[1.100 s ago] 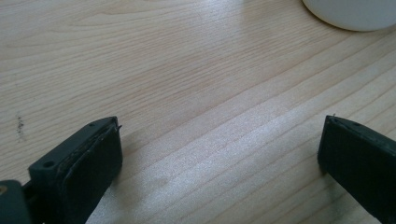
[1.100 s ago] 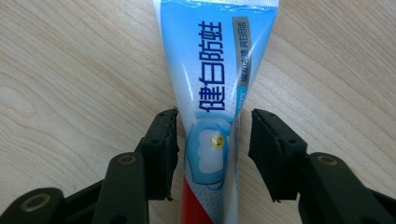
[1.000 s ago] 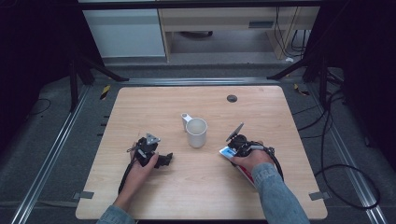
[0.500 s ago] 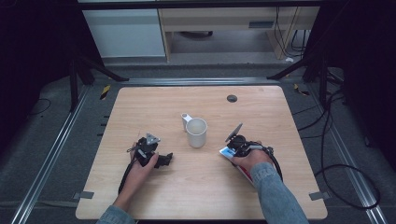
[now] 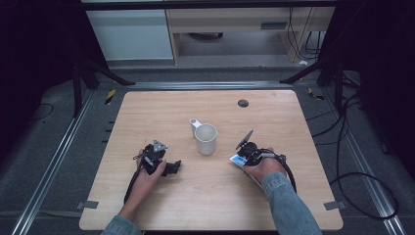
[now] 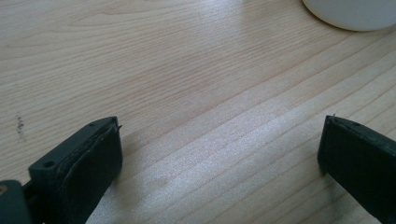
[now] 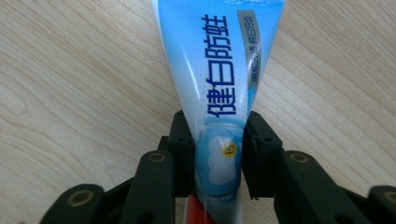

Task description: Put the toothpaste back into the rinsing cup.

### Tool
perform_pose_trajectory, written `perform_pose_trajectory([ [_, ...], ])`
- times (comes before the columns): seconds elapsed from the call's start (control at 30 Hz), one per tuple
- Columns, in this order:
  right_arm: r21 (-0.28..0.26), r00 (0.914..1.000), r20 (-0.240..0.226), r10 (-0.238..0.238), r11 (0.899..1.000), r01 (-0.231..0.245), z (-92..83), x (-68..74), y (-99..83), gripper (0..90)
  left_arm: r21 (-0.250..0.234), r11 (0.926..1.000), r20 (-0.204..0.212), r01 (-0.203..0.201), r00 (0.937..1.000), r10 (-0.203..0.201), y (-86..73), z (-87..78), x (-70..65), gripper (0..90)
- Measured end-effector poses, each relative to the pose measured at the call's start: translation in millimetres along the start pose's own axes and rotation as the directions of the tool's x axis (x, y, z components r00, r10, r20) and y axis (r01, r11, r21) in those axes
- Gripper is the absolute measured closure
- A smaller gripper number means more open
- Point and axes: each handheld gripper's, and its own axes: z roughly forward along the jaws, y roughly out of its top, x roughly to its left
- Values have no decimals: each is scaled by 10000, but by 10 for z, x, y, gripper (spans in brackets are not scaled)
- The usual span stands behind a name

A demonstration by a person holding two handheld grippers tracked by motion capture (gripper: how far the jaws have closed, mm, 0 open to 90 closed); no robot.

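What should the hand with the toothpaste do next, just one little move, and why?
Probably lift it a little. The right gripper has just been closing and its jaws now pinch the blue toothpaste tube, which lies low over the table. The white mug stands open nearby, likely where it goes. The left gripper waits open.

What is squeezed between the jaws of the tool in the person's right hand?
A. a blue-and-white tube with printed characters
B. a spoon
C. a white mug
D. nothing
A: in the right gripper view the black jaws press on both sides of the blue-and-white tube, lying over the wooden table.
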Motion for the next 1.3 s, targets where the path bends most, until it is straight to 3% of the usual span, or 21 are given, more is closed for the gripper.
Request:
perform_pose_trajectory([
  [0.2,-117,9999,-107,-27,9999,26,-42,-14,-19,721,0,10000,0,0,10000,0,0,0,0,0],
  [0.43,-412,9981,-576,216,9989,-240,-165,-43,-81,725,-1,10000,-1,-1,10000,1,0,0,0,0],
  [0.7,-500,9993,-348,94,9987,-111,-340,-34,-101,726,1,10000,-1,-2,10000,2,0,0,0,0],
  [1.3,-588,9996,-250,152,9981,-166,-489,-89,-92,725,-4,10000,-1,2,10000,-2,0,0,0,0],
])
